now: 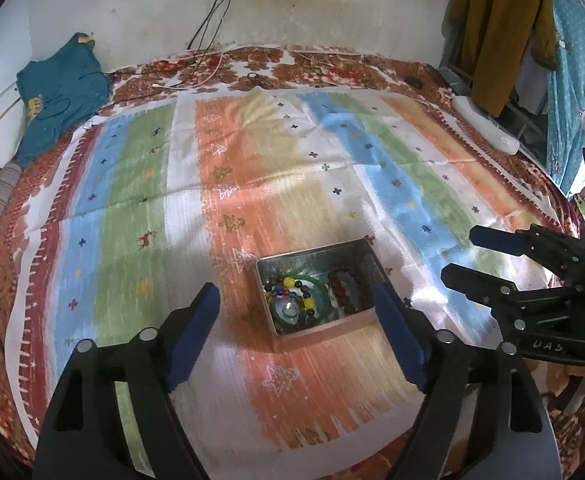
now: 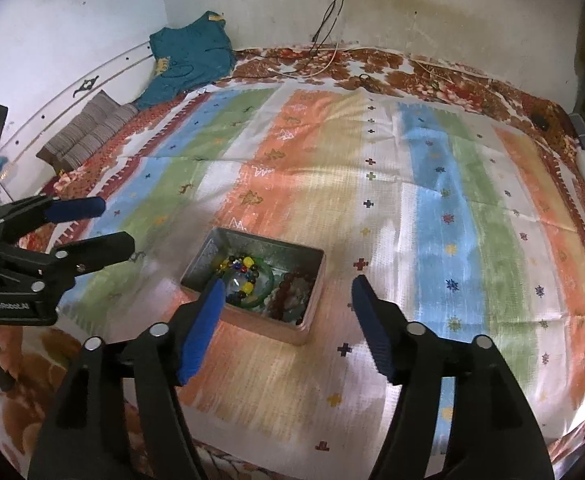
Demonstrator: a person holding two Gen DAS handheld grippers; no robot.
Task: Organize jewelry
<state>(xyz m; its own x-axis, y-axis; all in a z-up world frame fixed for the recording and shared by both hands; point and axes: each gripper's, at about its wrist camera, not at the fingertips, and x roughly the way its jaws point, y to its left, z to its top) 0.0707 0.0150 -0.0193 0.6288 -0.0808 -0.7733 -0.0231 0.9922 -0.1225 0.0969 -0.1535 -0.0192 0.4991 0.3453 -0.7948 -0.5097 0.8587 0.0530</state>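
Metal tin [image 1: 319, 294] sits on the striped cloth [image 1: 252, 168], near its front edge, lid off. Inside: a green bangle [image 1: 319, 285], a strand of mixed coloured beads [image 1: 288, 285] lying across it, and a dark red bead bracelet [image 1: 346, 280] toward the tin's right end. Something pale and round lies within the bangle; too blurred to name. Paler pieces under the red bracelet are also unclear.

From my right wrist view, my own left-side pad covers the tin's near left corner [image 2: 252, 280]; part of the bead strand is hidden there.

My left gripper [image 1: 296, 312] stands wide apart, pads straddling the tin without touching it, nothing gripped. My right gripper [image 2: 288, 300] is likewise spread, empty, held above the tin's near side. Each shows in the other's view off to the side, fingers parted.

Around: the cloth lies over a floral bedspread [image 1: 292, 60]. A teal garment [image 1: 60, 92] sits at the far left corner, a striped cushion [image 2: 88, 132] beside it, cables [image 1: 212, 68] trailing from a wall socket, a white oblong object [image 1: 488, 128] at the far right edge. Hanging clothes [image 1: 500, 28] crowd the right side.

Cloth around the tin is bare on all sides; the bed's near edge is cut off by my fingers.
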